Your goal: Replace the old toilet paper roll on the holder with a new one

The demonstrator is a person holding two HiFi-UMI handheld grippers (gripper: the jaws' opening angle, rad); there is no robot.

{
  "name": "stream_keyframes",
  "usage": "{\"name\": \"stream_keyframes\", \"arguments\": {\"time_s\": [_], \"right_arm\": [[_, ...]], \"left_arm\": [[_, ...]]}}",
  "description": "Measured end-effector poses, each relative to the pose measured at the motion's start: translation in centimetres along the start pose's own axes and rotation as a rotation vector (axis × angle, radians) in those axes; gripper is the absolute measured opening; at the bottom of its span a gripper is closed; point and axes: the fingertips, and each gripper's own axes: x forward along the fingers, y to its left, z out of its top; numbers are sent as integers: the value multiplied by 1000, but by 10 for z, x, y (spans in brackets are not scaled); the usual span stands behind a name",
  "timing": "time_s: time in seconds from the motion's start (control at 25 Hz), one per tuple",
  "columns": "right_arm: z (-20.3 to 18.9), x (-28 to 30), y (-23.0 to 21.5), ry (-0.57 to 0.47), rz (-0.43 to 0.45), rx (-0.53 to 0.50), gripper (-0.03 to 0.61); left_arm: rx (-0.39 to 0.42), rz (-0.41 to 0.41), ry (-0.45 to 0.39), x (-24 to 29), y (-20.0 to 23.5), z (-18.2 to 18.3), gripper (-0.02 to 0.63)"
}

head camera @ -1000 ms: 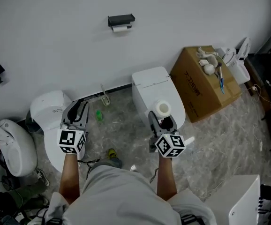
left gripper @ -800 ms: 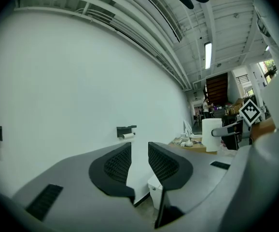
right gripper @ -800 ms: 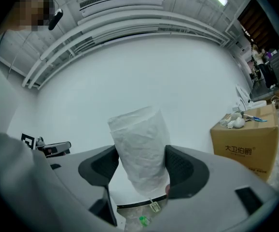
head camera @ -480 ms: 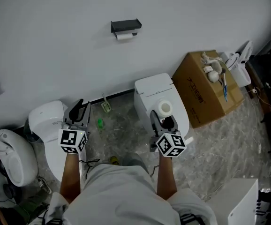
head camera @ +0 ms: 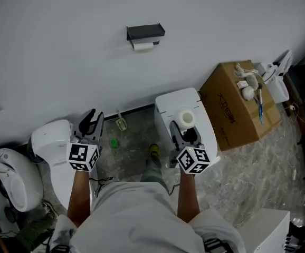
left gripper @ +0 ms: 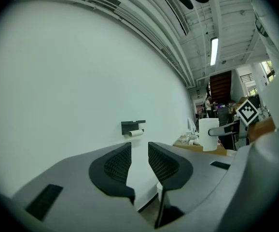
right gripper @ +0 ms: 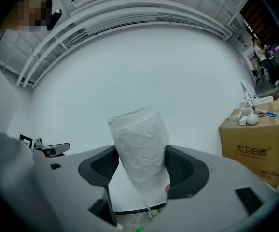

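Holder [head camera: 145, 33] on wall [head camera: 63, 46], box [head camera: 231, 109] rightward

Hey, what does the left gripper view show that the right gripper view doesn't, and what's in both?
Only the left gripper view: the black wall holder with the old roll under it, and the left claw open and empty. Only the right gripper view: the right claw clamping the new roll close up, and the cardboard box's printed side. Both: the white wall and the new roll.
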Motion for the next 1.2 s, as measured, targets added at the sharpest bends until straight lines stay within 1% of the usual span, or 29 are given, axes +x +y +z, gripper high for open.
{"name": "stream_keyframes", "arguments": {"time_s": [0.2,0.4,0.6,0.76,0.84,1.0,1.2], "right_arm": [[25,71,-37,7,36,-7,308],[50,146,-77,41,89,-10,308],[76,213,-117,62,133,-6,308],[91,255,-141,87,173,0,308],[97,274,-152,99,190,3,308],[107,306,-170,107,210,21,308],[107,325,-178,114,214,34,308]], "left_arm": [[31,22,20,68,5,3,112],[36,55,41,145,6,11,112],[73,75,89,214,0,14,112],[106,103,124,261,-2,18,112],[151,114,143,284,-3,19,114],[277,114,210,326,-8,16,130],[432,101,282,364,-7,11,161]]}}
